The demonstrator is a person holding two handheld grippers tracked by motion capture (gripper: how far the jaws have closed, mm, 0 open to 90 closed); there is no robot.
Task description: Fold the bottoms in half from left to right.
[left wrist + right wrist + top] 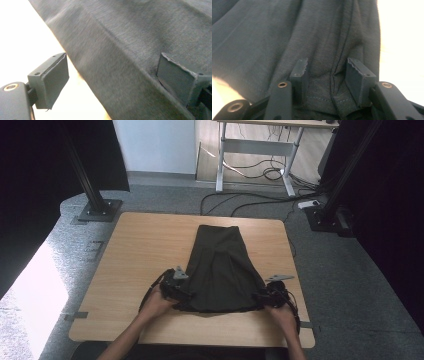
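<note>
High view: one dark grey folded cloth garment (220,270) lies lengthwise down the middle of one light wooden table (140,255), its wide near hem toward the person. Two hands work at it, one at each near corner. The left gripper (176,289) sits at the left corner, the right gripper (270,296) at the right. Left gripper view has its jaws standing wide, the garment's folded edge running between them, one pad against the fabric and the other clear. Right gripper view has narrower jaws straddling the stitched hem; whether they pinch it cannot be told.
</note>
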